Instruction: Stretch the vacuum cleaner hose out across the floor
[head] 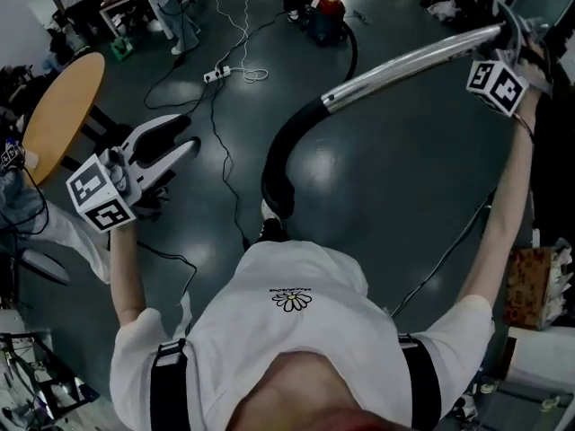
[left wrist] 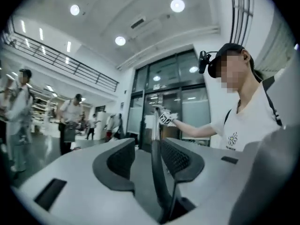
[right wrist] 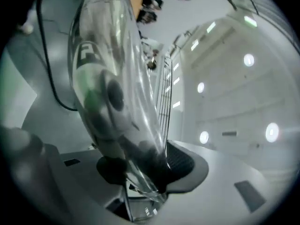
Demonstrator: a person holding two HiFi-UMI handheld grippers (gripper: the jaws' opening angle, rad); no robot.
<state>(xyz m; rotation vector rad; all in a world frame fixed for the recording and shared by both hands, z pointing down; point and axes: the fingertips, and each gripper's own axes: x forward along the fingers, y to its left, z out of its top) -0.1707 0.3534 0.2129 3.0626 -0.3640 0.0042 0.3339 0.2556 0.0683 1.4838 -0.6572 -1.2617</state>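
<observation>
Over glossy grey floor [head: 404, 178], right gripper [head: 514, 36] clamps the chrome wand [head: 404, 65]; left gripper [head: 184, 137] gapes.

Holds left gripper [head: 187, 135] out at left side on bent left arm [head: 121, 268], elbow away from torso. Points it roughly level, marker cube [head: 99, 193] at wrist end. Jaws apart, empty. Holds right gripper [right wrist: 145, 163] high at right on nearly straight right arm [head: 503, 214], angled a little above level, its marker cube [head: 497, 86] turned toward head. Jaws clamped on chrome vacuum tube [head: 404, 64], pads pressing both sides.
</observation>
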